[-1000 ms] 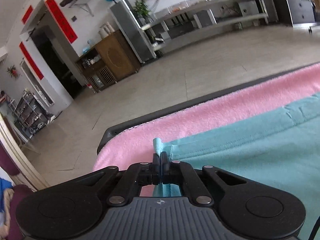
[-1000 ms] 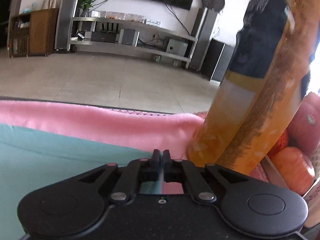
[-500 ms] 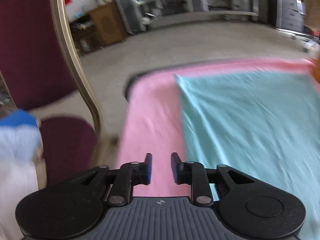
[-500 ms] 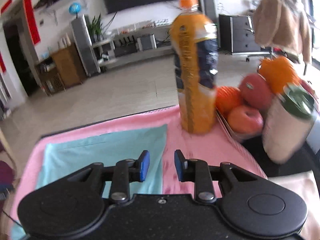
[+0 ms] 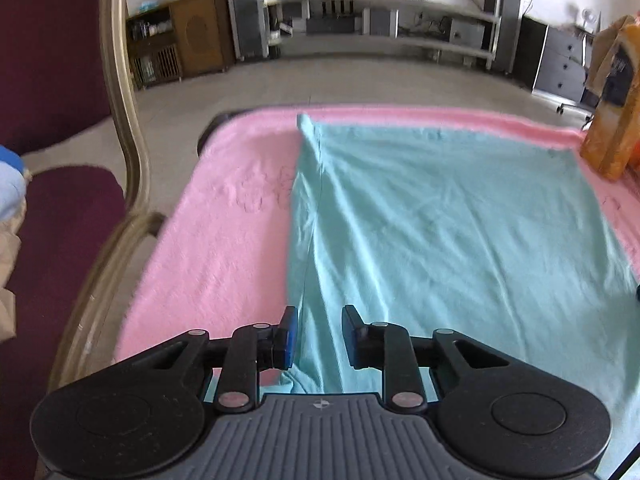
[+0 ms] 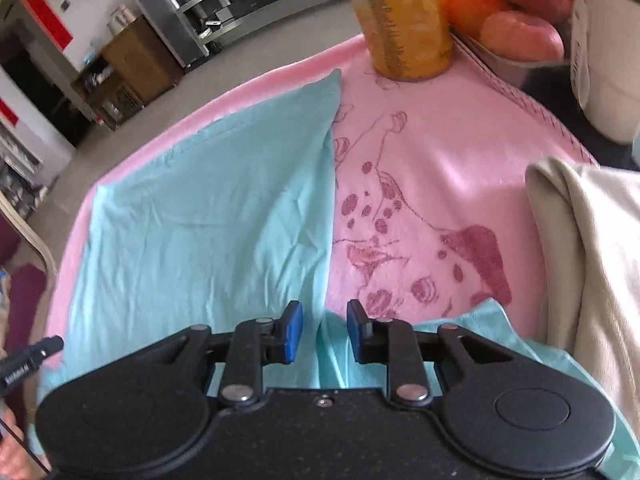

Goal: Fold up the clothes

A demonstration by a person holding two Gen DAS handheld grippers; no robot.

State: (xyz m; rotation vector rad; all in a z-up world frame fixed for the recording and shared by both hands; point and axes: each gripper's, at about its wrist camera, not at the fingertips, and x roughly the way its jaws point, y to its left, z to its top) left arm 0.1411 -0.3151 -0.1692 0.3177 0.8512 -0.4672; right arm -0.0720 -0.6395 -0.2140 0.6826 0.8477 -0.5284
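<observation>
Orange bottle [image 6: 404, 20] label: printing too blurred to read.
Small black plug [image 6: 28, 364] at the left edge: white lettering, illegible.
Red wall banners [image 6: 44, 12]: no characters legible.

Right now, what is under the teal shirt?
The teal shirt lies flat on a pink towel, which shows around its far, left and right edges. Whatever the towel covers beneath the shirt cannot be seen.

We see the garment [image 6: 208, 216] spread on the towel [image 6: 416, 184] covering the bench. Behind and to its right stands a bottle [image 6: 404, 20], with fruit [image 6: 520, 36] further right; a chair [image 5: 68, 216] sits left of the bench.
</observation>
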